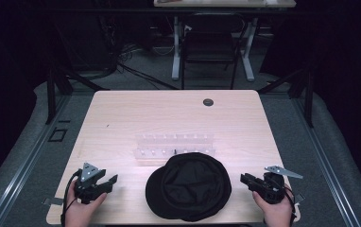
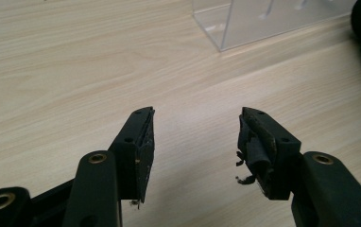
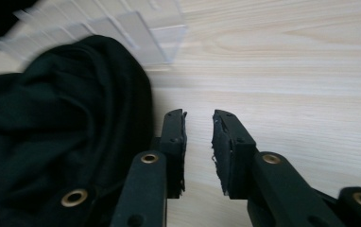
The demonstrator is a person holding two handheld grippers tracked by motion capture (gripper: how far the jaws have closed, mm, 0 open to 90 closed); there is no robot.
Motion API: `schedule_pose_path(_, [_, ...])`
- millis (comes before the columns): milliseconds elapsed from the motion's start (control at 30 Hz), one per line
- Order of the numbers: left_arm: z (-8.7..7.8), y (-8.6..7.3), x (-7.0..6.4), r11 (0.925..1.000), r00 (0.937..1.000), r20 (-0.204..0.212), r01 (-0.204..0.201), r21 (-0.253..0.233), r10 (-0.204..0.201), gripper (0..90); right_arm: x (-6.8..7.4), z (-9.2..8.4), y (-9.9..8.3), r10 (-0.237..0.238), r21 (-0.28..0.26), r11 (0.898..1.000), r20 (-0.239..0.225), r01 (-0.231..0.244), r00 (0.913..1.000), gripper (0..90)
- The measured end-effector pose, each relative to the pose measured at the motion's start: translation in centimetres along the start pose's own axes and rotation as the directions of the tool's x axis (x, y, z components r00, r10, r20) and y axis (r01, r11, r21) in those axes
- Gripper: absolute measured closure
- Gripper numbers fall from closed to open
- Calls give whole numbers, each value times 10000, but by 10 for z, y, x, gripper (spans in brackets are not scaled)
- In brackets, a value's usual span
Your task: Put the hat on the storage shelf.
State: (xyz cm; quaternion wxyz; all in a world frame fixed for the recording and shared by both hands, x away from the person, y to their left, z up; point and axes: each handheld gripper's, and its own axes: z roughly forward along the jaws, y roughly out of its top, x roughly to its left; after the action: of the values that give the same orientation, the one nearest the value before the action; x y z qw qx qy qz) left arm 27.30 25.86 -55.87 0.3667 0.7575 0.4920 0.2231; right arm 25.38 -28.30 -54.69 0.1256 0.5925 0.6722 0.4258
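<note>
Black cap [image 1: 188,186] sits at the desk's [image 1: 122,118] near edge, centred between both hands, clear acrylic rack [image 1: 174,147] just behind it. High view: left gripper [image 1: 107,181] near the cap's left, right gripper [image 1: 245,179] just beside its right rim; neither touches.
Left gripper view: jaws wide, bare desk between them, rack corner ahead, cap at the far right edge.
Right gripper view: jaws narrow but apart, nothing gripped; cap [image 3: 60,137] lies right against the outside of the left jaw.
</note>
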Motion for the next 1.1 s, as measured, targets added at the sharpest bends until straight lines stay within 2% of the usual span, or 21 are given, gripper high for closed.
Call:
schedule_pose_path(67, [-1, 1, -2, 9999, 10000, 17, -12, -108, 13, 465, 4, 1, 0, -622, 182, 9979, 501, 614, 9968, 651])
schedule_pose_path(100, [-1, 1, -2, 9999, 10000, 17, -12, -108, 13, 465, 4, 1, 0, -622, 182, 9979, 501, 614, 9968, 651])
schedule_pose_path(133, [-3, 2, -4, 9999, 9999, 81, 62, -125, -61, 466, 8, 3, -1, -1129, 364, 9933, 1122, 1095, 9872, 596])
schedule_pose_path(167, [-3, 2, -4, 9999, 9999, 81, 62, -125, -61, 465, 8, 3, -1, -1129, 364, 9933, 1122, 1095, 9872, 596])
schedule_pose_path(200, [-3, 2, -5, 9998, 10000, 71, 34, -194, -33, 466, 11, 5, -2, -1414, 486, 9895, 1387, 1359, 9802, 620])
schedule_pose_path(267, [-4, 3, -6, 9996, 9999, 115, -89, -270, 92, 469, 14, 5, 0, -1468, 635, 9882, 1326, 1394, 9802, 614])
schedule_pose_path(333, [-3, 3, -7, 9995, 9995, 230, -219, -240, 225, 469, 17, 5, 3, -1703, 694, 9844, 1473, 1616, 9743, 604])
schedule_pose_path(500, [-3, 3, -9, 9995, 9989, 375, -277, -182, 283, 482, 22, 5, 10, -1671, 995, 9830, 1391, 1541, 9761, 584])
schedule_pose_path(533, [-4, 3, -11, 9997, 9990, 390, -210, -96, 214, 487, 25, 5, 13, -1826, 1237, 9784, 1398, 1658, 9732, 569])
schedule_pose_path(567, [-4, 3, -11, 9997, 9990, 390, -210, -96, 214, 491, 25, 5, 13, -1826, 1237, 9784, 1398, 1658, 9732, 569])
schedule_pose_path(600, [-3, 3, -12, 9998, 9992, 366, -142, -104, 146, 491, 26, 5, 15, -1969, 1485, 9729, 1287, 1775, 9719, 567])
schedule_pose_path(733, [-2, 3, -13, 9999, 9991, 394, -130, 3, 130, 503, 27, 5, 22, -2198, 1645, 9662, 1242, 1984, 9676, 556])
schedule_pose_path(800, [-2, 3, -13, 9999, 9991, 395, -131, 13, 130, 507, 27, 4, 24, -2068, 1743, 9673, 1214, 1843, 9708, 562])
schedule_pose_path(867, [-3, 3, -13, 9999, 9991, 415, -112, -42, 114, 511, 28, 2, 31, -1597, 2035, 9700, 1191, 1333, 9800, 597])
schedule_pose_path(967, [-4, 3, -13, 10000, 9990, 446, -87, -24, 88, 511, 28, 1, 35, -1560, 1929, 9720, 1016, 1344, 9825, 613])
schedule_pose_path(1000, [-4, 3, -13, 10000, 9992, 405, -19, -53, 21, 511, 28, 1, 40, -1442, 1870, 9741, 790, 1274, 9864, 621])
schedule_pose_path(1100, [-3, 4, -11, 9999, 9991, 418, 123, -101, -119, 510, 29, 2, 46, -1357, 1990, 9725, 622, 1210, 9888, 632])
